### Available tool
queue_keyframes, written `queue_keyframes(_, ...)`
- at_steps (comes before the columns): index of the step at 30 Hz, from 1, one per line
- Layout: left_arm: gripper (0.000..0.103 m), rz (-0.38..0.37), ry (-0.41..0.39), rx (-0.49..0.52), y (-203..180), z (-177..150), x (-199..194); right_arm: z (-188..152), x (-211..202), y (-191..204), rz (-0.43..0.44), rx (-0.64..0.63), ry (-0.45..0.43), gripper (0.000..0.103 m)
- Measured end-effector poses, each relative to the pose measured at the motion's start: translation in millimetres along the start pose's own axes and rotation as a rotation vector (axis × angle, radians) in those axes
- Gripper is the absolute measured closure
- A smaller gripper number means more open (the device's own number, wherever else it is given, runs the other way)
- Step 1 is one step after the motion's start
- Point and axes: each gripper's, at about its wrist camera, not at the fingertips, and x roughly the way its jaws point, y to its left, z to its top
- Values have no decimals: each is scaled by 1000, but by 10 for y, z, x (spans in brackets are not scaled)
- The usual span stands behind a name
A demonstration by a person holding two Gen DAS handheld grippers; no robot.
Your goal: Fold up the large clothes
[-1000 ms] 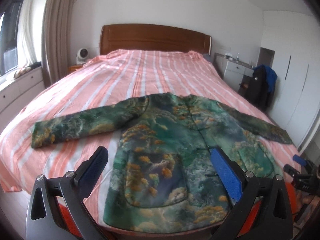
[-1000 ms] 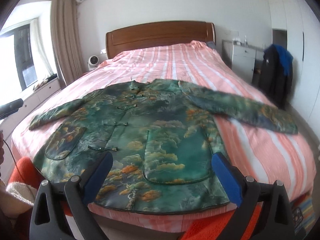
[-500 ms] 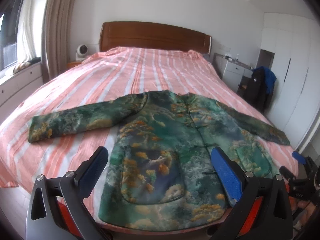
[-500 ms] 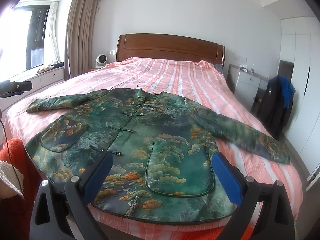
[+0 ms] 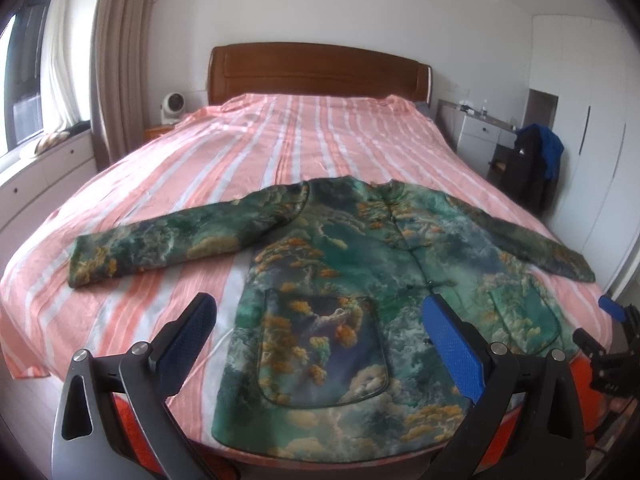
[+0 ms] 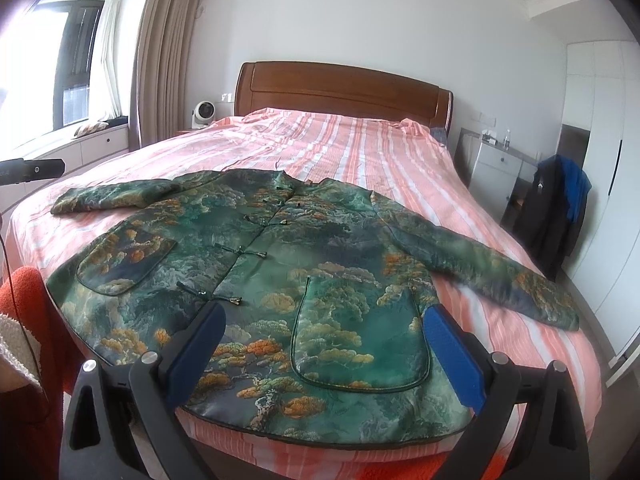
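Note:
A green jacket (image 5: 360,280) with orange and white landscape print lies flat, front up, at the foot of the bed, both sleeves spread out sideways; it also shows in the right wrist view (image 6: 280,272). My left gripper (image 5: 320,344) is open and empty, held above the jacket's hem on its left half. My right gripper (image 6: 320,348) is open and empty, above the hem on the right half, over the right pocket (image 6: 360,336). Neither touches the cloth. The right gripper's tip (image 5: 612,308) shows at the far right of the left wrist view.
The bed (image 5: 300,152) has a pink striped sheet and a wooden headboard (image 5: 320,72). A chair with dark and blue clothes (image 5: 536,160) and a white dresser (image 5: 480,136) stand to the right. A window bench (image 5: 44,160) runs along the left.
Both grippers have pulled back and risen slightly from the jacket and tilted up, so more of the room shows. Jaws stayed open. The jacket has not moved.

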Motion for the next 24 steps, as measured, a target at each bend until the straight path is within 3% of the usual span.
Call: queue_keyframes(24,0,25,8,21,19,2,74,-37,60,-60,-15,17,27,5)
